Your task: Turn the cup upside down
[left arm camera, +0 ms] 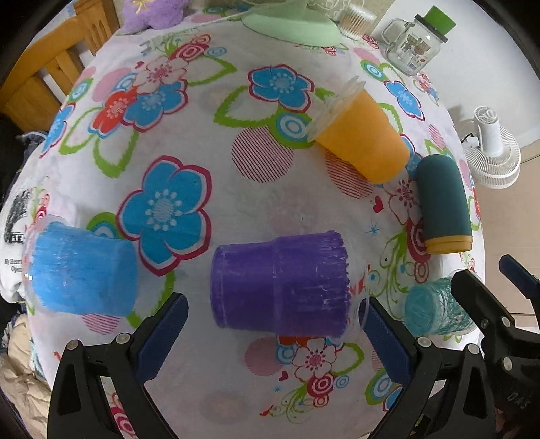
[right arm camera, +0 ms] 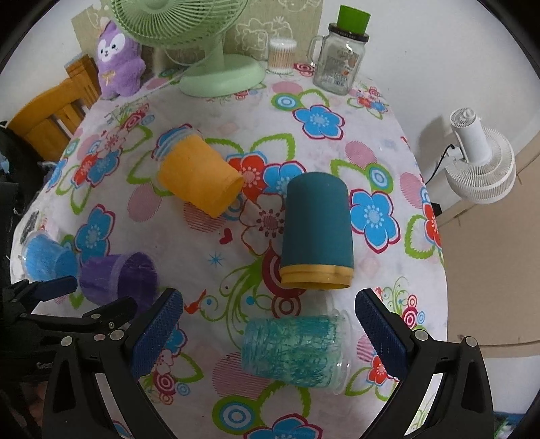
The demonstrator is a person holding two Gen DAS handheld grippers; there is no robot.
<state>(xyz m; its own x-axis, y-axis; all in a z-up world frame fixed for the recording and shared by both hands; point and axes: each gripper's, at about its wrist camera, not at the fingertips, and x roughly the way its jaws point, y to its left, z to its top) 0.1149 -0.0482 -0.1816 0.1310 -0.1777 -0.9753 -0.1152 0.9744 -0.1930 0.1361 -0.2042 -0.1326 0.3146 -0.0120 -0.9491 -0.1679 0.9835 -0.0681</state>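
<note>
Though toppled — purple cup between tongs

1. The left wrist camera is looking down and forward over the left tool, sitting close above the near left of the surface, facing the far wall.
2. The right wrist camera is looking forward over the right tool from the near right, slightly farther back.
3. Both views are sharing the purple cup, teal cup and green fan.
</note>
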